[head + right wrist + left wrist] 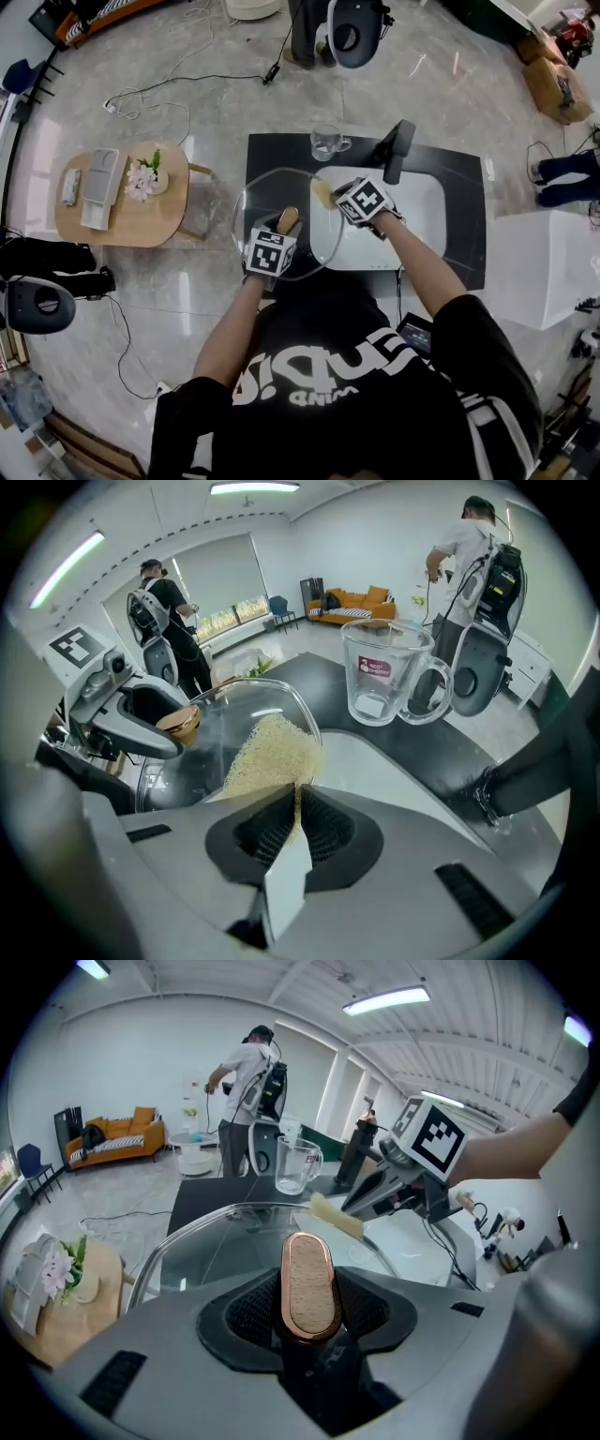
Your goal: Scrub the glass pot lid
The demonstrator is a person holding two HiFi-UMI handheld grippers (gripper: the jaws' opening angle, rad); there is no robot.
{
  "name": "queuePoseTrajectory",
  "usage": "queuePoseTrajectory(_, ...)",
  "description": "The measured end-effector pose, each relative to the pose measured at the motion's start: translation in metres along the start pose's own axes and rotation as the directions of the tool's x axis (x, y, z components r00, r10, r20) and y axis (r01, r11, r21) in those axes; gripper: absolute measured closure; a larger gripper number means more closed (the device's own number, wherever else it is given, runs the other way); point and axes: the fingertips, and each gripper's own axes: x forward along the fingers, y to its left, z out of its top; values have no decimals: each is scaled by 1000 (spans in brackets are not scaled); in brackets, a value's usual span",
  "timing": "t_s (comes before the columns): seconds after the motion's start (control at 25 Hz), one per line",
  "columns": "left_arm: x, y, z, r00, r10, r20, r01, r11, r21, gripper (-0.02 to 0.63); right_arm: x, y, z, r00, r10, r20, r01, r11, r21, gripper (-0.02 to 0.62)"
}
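Marble floor surrounds a black worktop (464,178) with a white sink (412,225) set in it. The glass pot lid (272,202) is held over the worktop's front left corner, reaching across the sink's left edge. The left gripper (286,223) is clamped on the lid's wooden knob (310,1283). A glass mug (327,142) stands at the back edge. The right gripper (337,195) pinches a yellow sponge (272,752) that lies against the lid's rim.

Clear glass lid (281,199) (wood knob (289,219)) w/ yellow sponge (323,194) at rim.
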Motion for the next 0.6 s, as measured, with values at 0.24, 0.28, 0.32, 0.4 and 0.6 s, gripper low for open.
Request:
queuePoseTrajectory(0.24,0,-1,0,1000,-4,2,4,1000,-4,422,-8,11,-21,1000,1,-5,-1,1000,-2,571)
queuePoseTrajectory(0.28,0,-1,0,1000,-5,3,5,1000,-4,422,-9,13,-24,1000,0,-3,0,1000,1,571)
queuePoseTrajectory(0.32,0,0,0,1000,-5,3,5,1000,-4,422,-10,15,-27,1000,-2,1,2,1000,7,571)
queuePoseTrajectory(0.4,-1,0,0,1000,-4,4,4,1000,-4,422,-12,20,-33,1000,-4,7,4,1000,17,571)
queuePoseTrajectory(0.6,-1,-1,1,1000,-2,8,2,1000,-14,422,-16,36,-44,1000,7,6,-7,1000,4,571)
